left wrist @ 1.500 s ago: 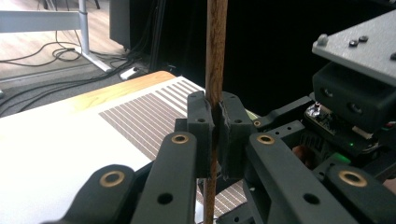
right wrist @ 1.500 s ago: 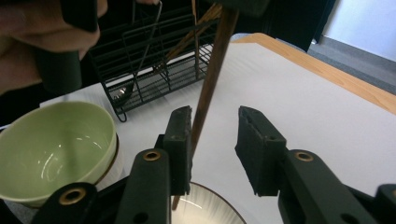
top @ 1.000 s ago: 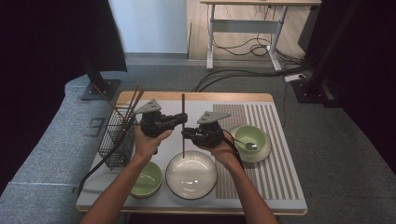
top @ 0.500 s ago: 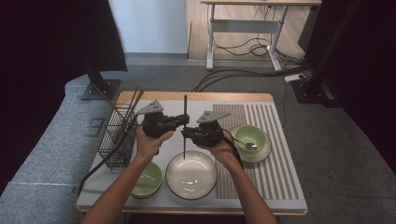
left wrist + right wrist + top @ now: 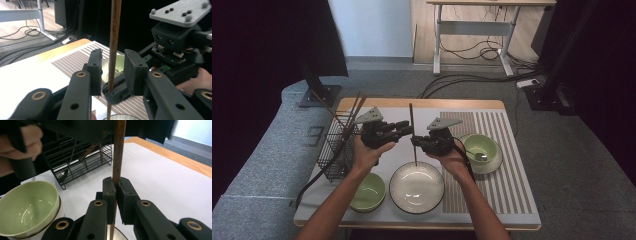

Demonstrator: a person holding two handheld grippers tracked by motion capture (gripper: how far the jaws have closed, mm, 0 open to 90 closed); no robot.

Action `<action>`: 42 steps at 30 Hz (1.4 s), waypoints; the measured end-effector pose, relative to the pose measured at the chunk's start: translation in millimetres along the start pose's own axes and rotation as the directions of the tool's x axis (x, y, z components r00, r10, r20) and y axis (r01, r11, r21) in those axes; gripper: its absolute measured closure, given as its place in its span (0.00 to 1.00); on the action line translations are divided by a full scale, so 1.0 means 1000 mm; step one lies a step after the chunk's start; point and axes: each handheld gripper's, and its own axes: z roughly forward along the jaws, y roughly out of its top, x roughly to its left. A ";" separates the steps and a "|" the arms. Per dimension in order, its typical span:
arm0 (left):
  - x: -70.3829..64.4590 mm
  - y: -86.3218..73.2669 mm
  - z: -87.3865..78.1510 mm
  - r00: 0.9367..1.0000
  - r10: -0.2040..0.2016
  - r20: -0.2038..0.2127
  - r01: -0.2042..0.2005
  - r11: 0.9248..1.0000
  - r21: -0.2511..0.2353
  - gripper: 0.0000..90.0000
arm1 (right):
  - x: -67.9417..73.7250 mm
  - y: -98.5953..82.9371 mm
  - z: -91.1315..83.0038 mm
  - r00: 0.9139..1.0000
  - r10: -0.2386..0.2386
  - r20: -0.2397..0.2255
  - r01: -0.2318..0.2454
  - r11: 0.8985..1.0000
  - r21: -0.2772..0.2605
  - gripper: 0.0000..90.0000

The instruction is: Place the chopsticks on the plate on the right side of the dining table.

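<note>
A brown wooden chopstick (image 5: 412, 131) stands straight up over the middle of the table. Its bottom tip hangs just above the far edge of the big white bowl (image 5: 417, 187). The right gripper (image 5: 419, 144) has its jaws squeezed tight on the stick, low down on it. In the right gripper view the chopstick (image 5: 118, 152) rises from between the two black pads (image 5: 109, 190), which press it from both sides.

The left gripper (image 5: 406, 130) comes in from 9 o'clock of the stick. Its jaws are spread apart. In the left gripper view the chopstick (image 5: 113, 42) runs up between the two pads (image 5: 96, 65), and there is a gap on each side, so they do not touch it. The right gripper (image 5: 117, 93) shows past them in that view, lower on the stick.

The white bowl sits at 6 o'clock of the chopstick, near the front edge of the table (image 5: 377, 105). A small green bowl (image 5: 368, 192) sits just beside it at 9 o'clock. At 3 o'clock of the stick, on a striped mat (image 5: 507, 175), is another green bowl (image 5: 480, 148) on a plate, with a spoon (image 5: 477, 155) in it. At 9 o'clock, past the left hand (image 5: 364, 154), stands a black wire basket (image 5: 334, 150) with more chopsticks (image 5: 353, 116) leaning out of it.
</note>
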 end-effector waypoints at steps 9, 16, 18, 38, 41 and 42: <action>0.012 -0.012 -0.009 1.000 -0.018 -0.006 0.018 0.999 0.037 0.68 | -0.009 0.002 -0.007 0.999 0.019 0.036 -0.019 1.000 -0.014 0.94; 0.015 -0.020 -0.006 1.000 -0.020 0.010 0.019 0.997 0.077 0.66 | -0.010 0.009 -0.011 0.999 0.015 0.048 -0.014 1.000 -0.024 0.94; 0.015 -0.023 -0.005 1.000 -0.015 0.014 0.014 0.996 0.085 0.66 | -0.010 0.011 -0.012 0.999 0.015 0.049 -0.013 1.000 -0.028 0.94; 0.018 -0.030 0.002 0.999 -0.027 0.042 0.023 0.995 0.100 0.67 | -0.010 0.019 -0.020 0.998 0.010 0.059 -0.007 0.999 -0.049 0.94; 0.018 -0.031 0.004 0.998 -0.031 0.052 0.025 0.994 0.104 0.67 | -0.009 0.022 -0.020 0.998 0.006 0.057 -0.003 0.999 -0.053 0.94; 0.018 -0.032 0.005 0.998 -0.032 0.054 0.026 0.994 0.104 0.67 | -0.008 0.023 -0.020 0.998 0.002 0.056 0.001 0.999 -0.053 0.94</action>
